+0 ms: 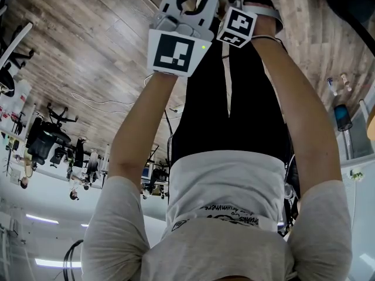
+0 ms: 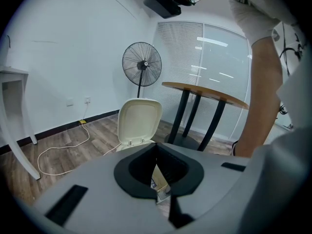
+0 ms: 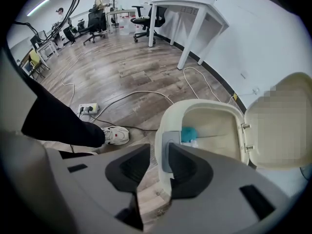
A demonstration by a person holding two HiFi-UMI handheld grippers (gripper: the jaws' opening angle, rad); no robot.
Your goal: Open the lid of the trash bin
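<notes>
Open-plan office: swivel chairs [image 3: 143, 17], white desk [image 3: 187, 5], wood-look floor [image 3: 112, 67].

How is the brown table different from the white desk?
The brown table has a rounded wooden top, while the white desk has a straight-edged white top. The brown table stands on dark legs, and the white desk stands on white legs. Both stand on the wooden floor.

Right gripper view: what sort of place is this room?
Probably an office or lab: office chairs and a white desk stand on wood flooring, with a power strip and cables trailing across it.
</notes>
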